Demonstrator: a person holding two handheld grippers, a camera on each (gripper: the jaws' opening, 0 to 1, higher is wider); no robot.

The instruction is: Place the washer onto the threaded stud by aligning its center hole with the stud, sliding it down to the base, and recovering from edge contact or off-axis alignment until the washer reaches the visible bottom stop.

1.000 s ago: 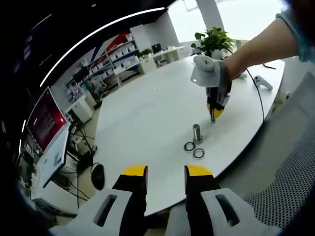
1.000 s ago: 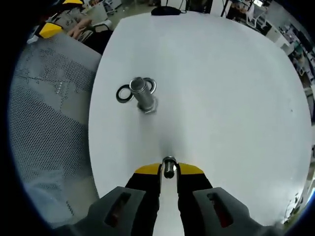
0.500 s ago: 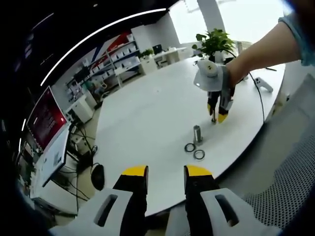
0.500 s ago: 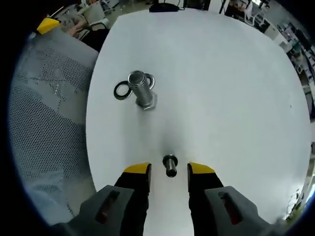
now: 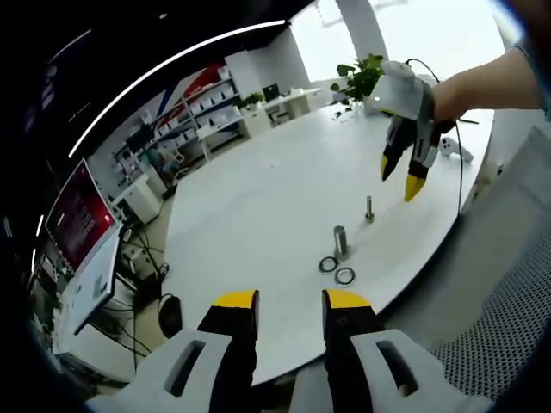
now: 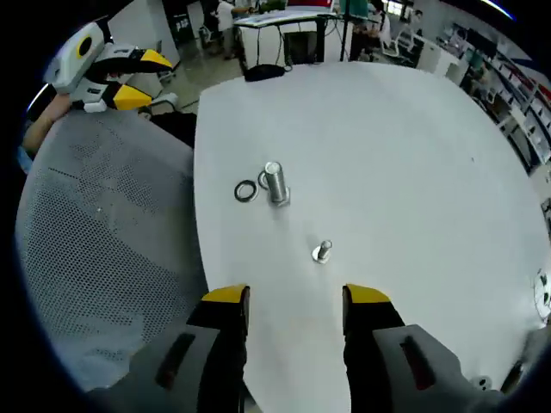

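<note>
Tabletop (image 5: 258, 224): I see a wide white surface, curved along the near edge, carrying all the small parts close to that edge.
Chair (image 6: 95, 258): a grey mesh chair back stands just off the tabletop's near edge in my right gripper view.
Left gripper (image 5: 291, 303): my yellow-tipped jaws stand apart with nothing between them, held off the near edge of the tabletop; in the right gripper view I see this same gripper (image 6: 129, 77) beyond the chair.
Right gripper (image 6: 295, 297): its jaws are spread wide and empty, above the tabletop's near edge; in the left gripper view it (image 5: 405, 172) hangs over the tabletop, tips pointing down, a hand (image 5: 448, 103) holding it.
Threaded stud (image 6: 275, 182): the thick metal stud stands upright on its hex base near the tabletop's edge.
Small bolt (image 6: 323, 251): a thinner bolt stands upright, apart from the stud, between it and my right jaws.
Dark washer (image 6: 246, 191): it lies flat on the tabletop just beside the stud's base, on the edge side.
Bright washer (image 5: 345, 276): it lies flat beside the dark one, near the stud's base; neither washer sits on the stud.
</note>
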